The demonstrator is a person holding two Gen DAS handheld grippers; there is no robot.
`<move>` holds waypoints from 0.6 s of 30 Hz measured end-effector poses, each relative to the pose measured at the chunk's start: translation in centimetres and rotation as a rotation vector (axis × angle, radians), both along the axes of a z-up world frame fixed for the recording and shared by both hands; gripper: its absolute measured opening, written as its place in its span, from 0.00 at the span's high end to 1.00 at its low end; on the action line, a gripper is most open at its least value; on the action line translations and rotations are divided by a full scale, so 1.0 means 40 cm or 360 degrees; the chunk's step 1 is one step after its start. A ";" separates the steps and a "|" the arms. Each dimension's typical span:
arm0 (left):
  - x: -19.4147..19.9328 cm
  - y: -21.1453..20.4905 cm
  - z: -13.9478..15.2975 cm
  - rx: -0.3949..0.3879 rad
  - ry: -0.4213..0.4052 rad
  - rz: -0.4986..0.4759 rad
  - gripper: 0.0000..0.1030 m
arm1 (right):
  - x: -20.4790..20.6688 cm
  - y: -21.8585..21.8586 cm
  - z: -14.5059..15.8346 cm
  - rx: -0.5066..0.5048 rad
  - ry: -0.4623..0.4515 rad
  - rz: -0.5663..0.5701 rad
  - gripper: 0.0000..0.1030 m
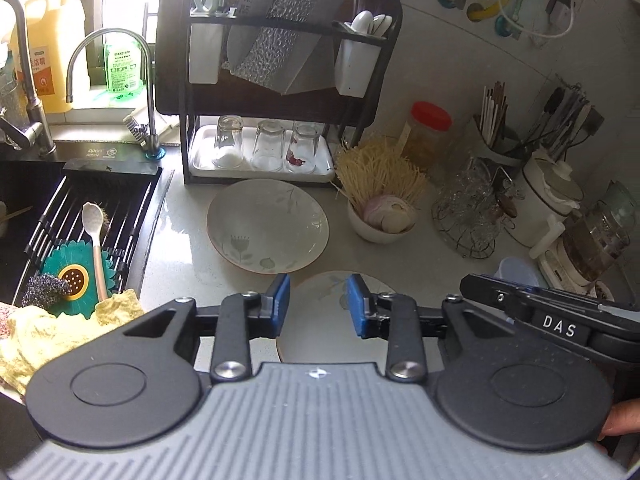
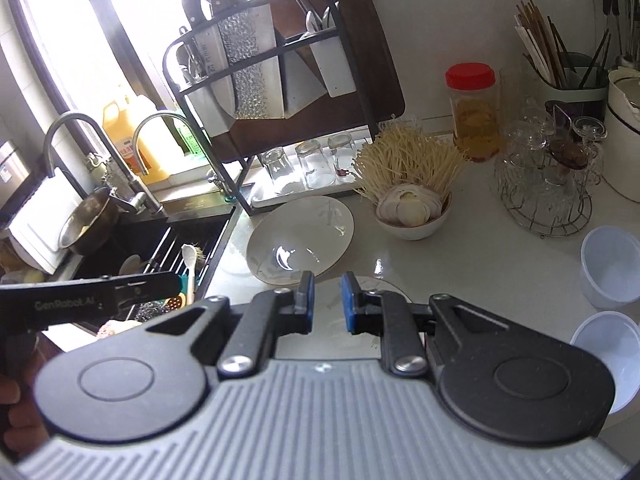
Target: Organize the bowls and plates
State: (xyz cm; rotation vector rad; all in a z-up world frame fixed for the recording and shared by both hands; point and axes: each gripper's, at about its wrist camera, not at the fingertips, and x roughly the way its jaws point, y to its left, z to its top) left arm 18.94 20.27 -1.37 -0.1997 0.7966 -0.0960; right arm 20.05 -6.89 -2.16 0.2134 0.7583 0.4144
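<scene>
A large cream plate [image 1: 268, 226] with a leaf pattern lies on the counter in front of the dish rack [image 1: 276, 80]; the right wrist view shows this plate [image 2: 300, 236] too. A smaller patterned plate [image 1: 324, 328] lies nearer, below my left gripper [image 1: 319, 300]. That gripper hangs above it, open, with nothing between its blue pads. My right gripper [image 2: 327, 300] hovers over the same small plate [image 2: 372, 286], its pads a narrow gap apart and holding nothing. A white bowl [image 2: 412, 224] of sliced onion stands to the right of the large plate.
The sink [image 1: 80, 220] with a spoon, sponge and cloth lies to the left. Upturned glasses [image 1: 264, 146] stand on the rack's tray. Dry noodles, a red-lidded jar [image 2: 474, 112], a wire basket of glasses [image 2: 544, 184] and two plastic tubs [image 2: 612, 272] crowd the right.
</scene>
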 end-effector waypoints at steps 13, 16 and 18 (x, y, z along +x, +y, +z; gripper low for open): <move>-0.126 -0.012 0.053 0.0071 -0.0109 -0.0096 0.56 | -0.124 0.031 0.069 -0.0006 -0.0092 -0.0048 0.82; -0.164 -0.008 0.057 0.0061 -0.0124 -0.0102 0.53 | -0.158 0.039 0.073 0.0002 -0.0087 -0.0060 0.82; -0.188 -0.004 0.054 0.0051 -0.0119 -0.0112 0.53 | -0.180 0.042 0.073 -0.0003 -0.0085 -0.0060 0.82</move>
